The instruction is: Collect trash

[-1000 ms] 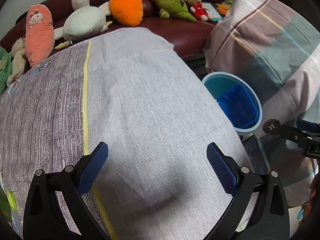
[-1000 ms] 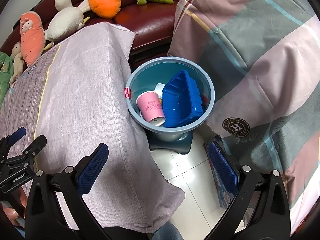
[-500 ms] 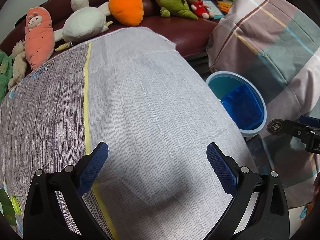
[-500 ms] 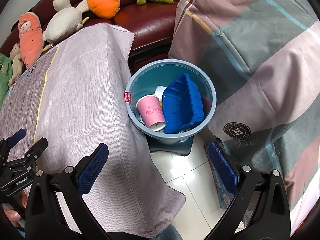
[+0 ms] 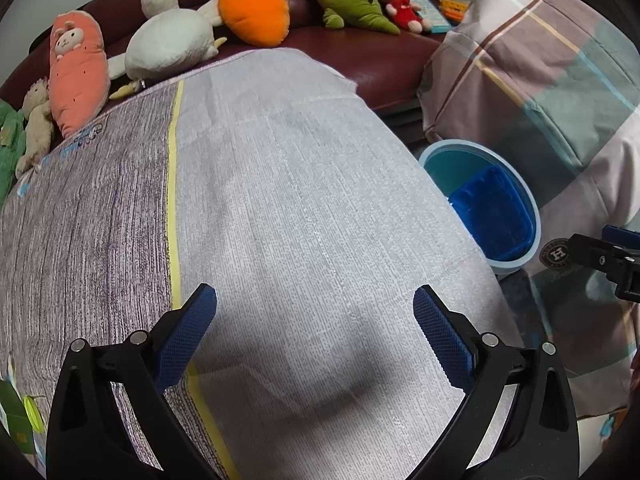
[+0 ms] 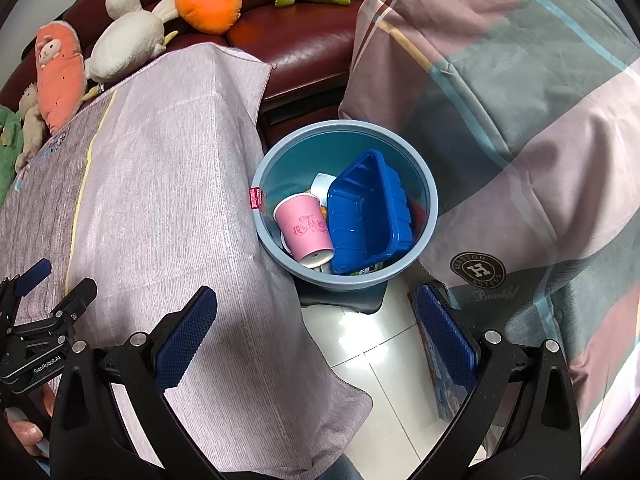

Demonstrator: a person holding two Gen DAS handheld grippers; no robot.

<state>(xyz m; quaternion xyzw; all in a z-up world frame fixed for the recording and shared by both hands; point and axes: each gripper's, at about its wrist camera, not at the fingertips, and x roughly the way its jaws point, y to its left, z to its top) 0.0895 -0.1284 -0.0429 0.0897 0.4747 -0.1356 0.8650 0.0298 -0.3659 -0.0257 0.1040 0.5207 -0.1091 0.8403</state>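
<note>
The bin (image 6: 345,204) on the floor between table (image 5: 280,200) and blanket (image 6: 520,120) holds a pink cup (image 6: 306,232) and blue tray (image 6: 366,212). My right gripper (image 6: 316,334) and left gripper (image 5: 314,330) are both spread, holding nothing. I'd scan the cloth for leftovers; I see none. Plush toys (image 5: 252,4) line the sofa; the blanket crowds the bin's rim.

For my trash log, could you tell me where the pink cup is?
In the right wrist view, the pink cup lies tilted inside the blue bucket, left of the blue tray.
</note>
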